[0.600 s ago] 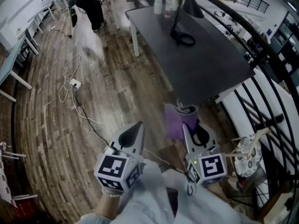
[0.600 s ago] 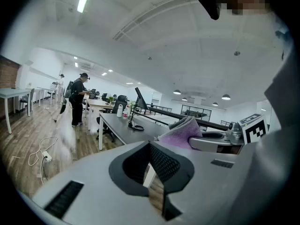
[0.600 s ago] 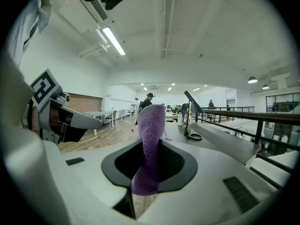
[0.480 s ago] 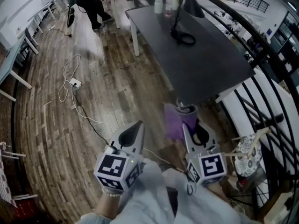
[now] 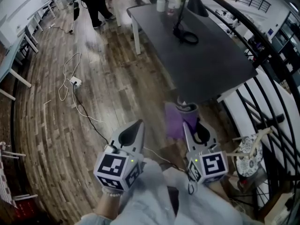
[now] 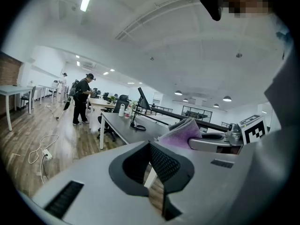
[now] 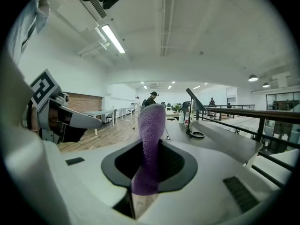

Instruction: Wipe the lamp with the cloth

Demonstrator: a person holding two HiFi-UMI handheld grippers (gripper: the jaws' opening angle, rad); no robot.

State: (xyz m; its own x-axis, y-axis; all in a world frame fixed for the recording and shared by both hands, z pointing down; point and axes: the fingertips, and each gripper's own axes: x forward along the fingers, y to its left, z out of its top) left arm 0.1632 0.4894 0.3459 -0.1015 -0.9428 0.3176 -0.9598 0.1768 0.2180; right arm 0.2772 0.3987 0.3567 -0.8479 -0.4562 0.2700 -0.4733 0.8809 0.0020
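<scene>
The right gripper [image 5: 192, 125] is clamped on the purple cloth [image 5: 176, 122], the left gripper [image 5: 138, 125] is closed on nothing, and the lamp [image 5: 196, 6] stands well apart on the table's [image 5: 211, 64] far end.

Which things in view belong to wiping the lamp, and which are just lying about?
Job: purple cloth, clamped in the right gripper; black desk lamp on the dark table.
Lying about: white bottles near the lamp; cable and power strip on the floor.
</scene>
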